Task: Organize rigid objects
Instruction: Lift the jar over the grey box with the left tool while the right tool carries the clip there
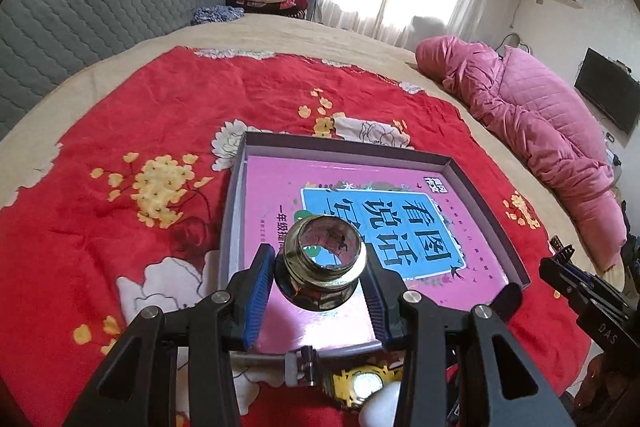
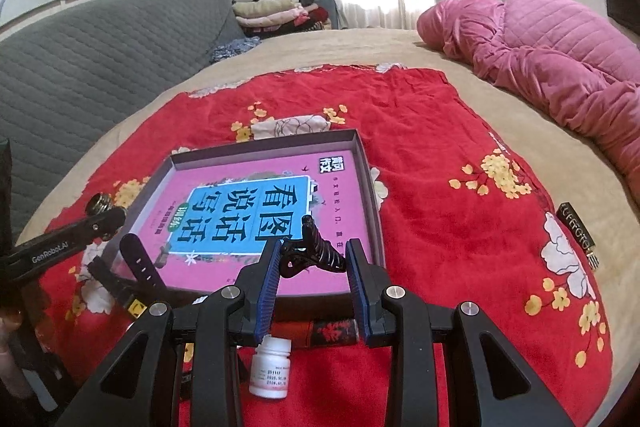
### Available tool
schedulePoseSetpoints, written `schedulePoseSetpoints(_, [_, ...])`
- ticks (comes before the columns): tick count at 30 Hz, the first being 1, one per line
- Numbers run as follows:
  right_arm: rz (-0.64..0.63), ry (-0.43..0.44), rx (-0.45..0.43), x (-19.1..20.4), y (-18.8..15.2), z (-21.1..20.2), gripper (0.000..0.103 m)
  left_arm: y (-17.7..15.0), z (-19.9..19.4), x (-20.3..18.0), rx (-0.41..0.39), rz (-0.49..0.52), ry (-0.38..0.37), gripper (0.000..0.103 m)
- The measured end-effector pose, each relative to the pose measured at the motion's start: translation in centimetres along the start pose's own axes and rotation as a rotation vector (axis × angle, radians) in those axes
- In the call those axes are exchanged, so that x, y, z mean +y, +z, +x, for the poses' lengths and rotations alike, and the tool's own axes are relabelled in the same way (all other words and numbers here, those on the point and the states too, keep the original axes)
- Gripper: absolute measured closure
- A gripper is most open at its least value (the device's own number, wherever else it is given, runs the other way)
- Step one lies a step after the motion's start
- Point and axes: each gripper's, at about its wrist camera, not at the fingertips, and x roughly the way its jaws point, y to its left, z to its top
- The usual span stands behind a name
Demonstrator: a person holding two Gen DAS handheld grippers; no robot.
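Note:
A shiny brass threaded fitting (image 1: 320, 259) sits between the blue pads of my left gripper (image 1: 320, 265), which is shut on it. It hangs above the near part of a shallow grey tray (image 1: 344, 143) that holds a pink book (image 1: 280, 187). In the right wrist view, my right gripper (image 2: 314, 255) is shut on a black hair claw clip (image 2: 326, 253) over the near right corner of the tray (image 2: 264, 143). The left gripper (image 2: 106, 219) and its fitting (image 2: 99, 205) show at that tray's left side.
The tray lies on a red flowered cloth (image 2: 440, 167) on a bed. Near my grippers lie a white pill bottle (image 2: 270, 367), a red-black tube (image 2: 332, 333), a yellow watch (image 1: 364, 383) and a black strap (image 2: 140, 259). A dark labelled bar (image 2: 576, 231) lies right; a pink quilted jacket (image 1: 520, 107) beyond.

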Motion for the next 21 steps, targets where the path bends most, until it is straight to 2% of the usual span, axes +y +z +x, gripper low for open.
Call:
schedulePoseSetpoints(11, [-0.048, -0.069, 0.062, 1.1, 0.4, 3.0, 0.069, -0.3, 2.2, 0.5, 0.083, 0.024, -0.029, 0.06])
schedulePoseSetpoints(21, [-0.022, -0.096, 0.149, 0.2, 0.1, 5.2, 0.069, -0.9, 3.2, 1.0, 0.165, 0.03, -0.039, 0.06])
